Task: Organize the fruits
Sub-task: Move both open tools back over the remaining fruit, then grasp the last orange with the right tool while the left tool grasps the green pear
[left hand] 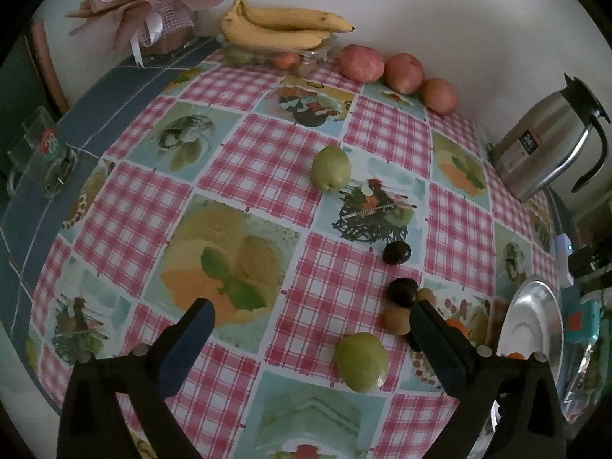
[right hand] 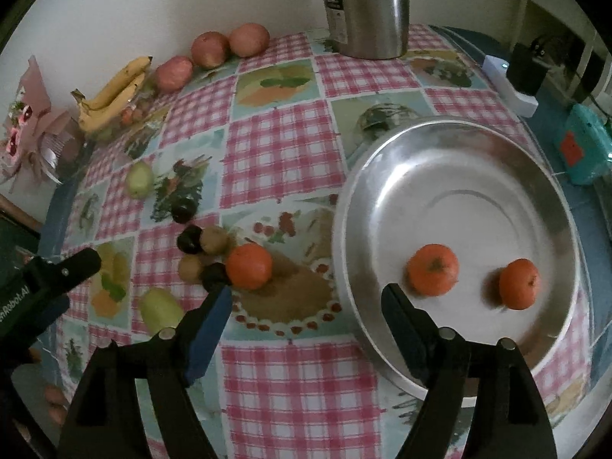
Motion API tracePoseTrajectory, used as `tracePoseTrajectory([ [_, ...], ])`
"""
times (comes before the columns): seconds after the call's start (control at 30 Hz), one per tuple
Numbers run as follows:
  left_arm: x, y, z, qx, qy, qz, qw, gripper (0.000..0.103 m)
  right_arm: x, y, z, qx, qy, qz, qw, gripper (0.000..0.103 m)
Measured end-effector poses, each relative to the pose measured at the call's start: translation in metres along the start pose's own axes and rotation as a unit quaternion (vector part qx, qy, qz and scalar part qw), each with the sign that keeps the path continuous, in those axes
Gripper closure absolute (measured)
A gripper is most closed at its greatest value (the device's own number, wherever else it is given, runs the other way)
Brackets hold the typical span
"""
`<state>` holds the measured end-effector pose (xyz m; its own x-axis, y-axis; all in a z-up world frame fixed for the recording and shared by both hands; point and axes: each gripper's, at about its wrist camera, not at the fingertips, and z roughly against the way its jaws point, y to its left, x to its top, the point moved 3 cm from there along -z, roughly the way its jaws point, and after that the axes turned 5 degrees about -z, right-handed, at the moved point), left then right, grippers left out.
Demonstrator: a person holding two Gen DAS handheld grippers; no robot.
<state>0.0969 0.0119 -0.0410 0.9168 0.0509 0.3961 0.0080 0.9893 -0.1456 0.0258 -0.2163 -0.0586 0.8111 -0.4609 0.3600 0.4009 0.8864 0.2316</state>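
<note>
Tangerines [right hand: 433, 274] in steel plate [right hand: 497, 145], third tangerine [right hand: 249, 266] outside

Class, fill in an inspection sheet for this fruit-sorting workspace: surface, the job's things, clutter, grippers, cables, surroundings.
Surface: table under a checked, fruit-print cloth.
Job's things: metal plate holds two tangerines; a third tangerine sits on the cloth beside small dark and brown fruits. Two green fruits lie loose. Bananas and three red apples line the wall.
Clutter: steel thermos jug, wrapped bouquet, teal device.
Grippers: left gripper and right gripper both open, holding nothing.
Cables: nothing seen clearly.
Surroundings: plain pale wall.
</note>
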Motion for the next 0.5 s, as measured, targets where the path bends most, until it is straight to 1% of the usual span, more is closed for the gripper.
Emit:
tracePoseTrajectory([
  [0.07, 0.001, 0.0, 0.0, -0.001, -0.004, 0.001, 1.0, 0.0, 0.0, 0.005, 0.001, 0.001, -0.007, 0.006, 1.0, 0.02],
  [0.1, 0.001, 0.0, 0.001, -0.001, -0.007, 0.002, 1.0, 0.0, 0.001, 0.007, 0.002, 0.004, -0.011, 0.008, 1.0, 0.009],
  [0.13, 0.001, 0.0, 0.001, -0.001, -0.008, 0.004, 1.0, 0.0, 0.001, 0.01, 0.002, 0.011, -0.013, 0.009, 1.0, 0.004],
  [0.23, 0.002, 0.0, 0.002, 0.002, -0.021, 0.006, 0.9998, 0.0, 0.001, 0.016, 0.004, 0.04, -0.018, 0.007, 0.999, 0.004],
  [0.33, 0.003, -0.001, 0.003, 0.002, -0.03, 0.002, 0.9995, 0.0, 0.0, 0.02, 0.004, 0.046, -0.019, 0.007, 0.999, 0.004],
  [0.43, 0.003, -0.004, 0.001, -0.008, -0.024, -0.001, 0.9997, 0.0, 0.0, 0.02, 0.002, 0.046, -0.019, 0.006, 0.999, 0.004],
  [0.5, 0.003, -0.005, -0.003, -0.022, -0.012, 0.006, 0.9997, 0.0, 0.001, 0.018, 0.0, 0.05, -0.014, 0.001, 0.999, 0.004],
])
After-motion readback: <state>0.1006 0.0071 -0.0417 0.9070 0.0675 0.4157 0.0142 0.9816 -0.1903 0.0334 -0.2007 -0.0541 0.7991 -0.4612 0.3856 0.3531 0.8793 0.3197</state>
